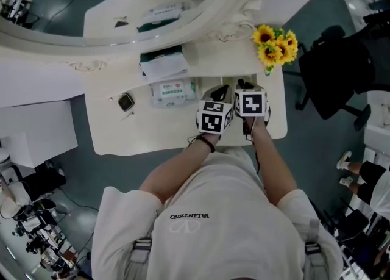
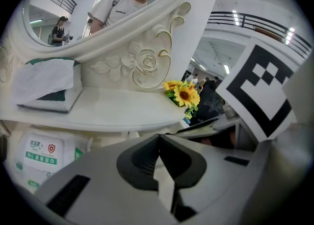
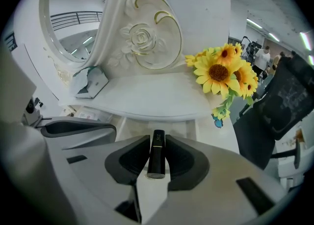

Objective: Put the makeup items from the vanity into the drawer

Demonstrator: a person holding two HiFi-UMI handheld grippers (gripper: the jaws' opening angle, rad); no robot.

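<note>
Right gripper view showed the right gripper (image 3: pixel 157 139) with its dark ribbed fingers (image 3: pixel 128 162) clenched on a black cylindrical lipstick tube (image 3: pixel 156 156). The tube stood lengthwise between them, its far end poking just past the fingertips. Left gripper view showed the left gripper (image 2: pixel 160 140) with its fingers (image 2: pixel 141 162) pressed together at the tips and nothing between them.

From the head view, both grippers hung side by side over the front right part of the cream tabletop (image 1: pixel 152 132), so the lipstick tube was held in the air above it.

Further back, a green-and-white cardboard tissue box (image 1: pixel 163 62) sat on the raised ledge under the oval white-framed mirror (image 1: pixel 61 4), with a white tissue standing out of its top opening. Just in front of the box, on the lower tabletop, a flat white-and-green plastic pack of wet wipes (image 1: pixel 173 91) lay closed. A bunch of yellow sunflowers (image 1: pixel 275 44) stood at the back right corner; what held the stems could not be made out.

Only the right gripper view showed the lipstick tube, as the marker cubes covered it from above. Only the head view showed a small dark square compact (image 1: pixel 126 102) lying on the tabletop left of the wipes pack and apart from it. The left gripper view caught the right gripper's black-and-white marker cube (image 2: pixel 260 89) close at its right. A black office chair (image 1: pixel 332 74) stood on the floor beyond the tabletop's right end.
</note>
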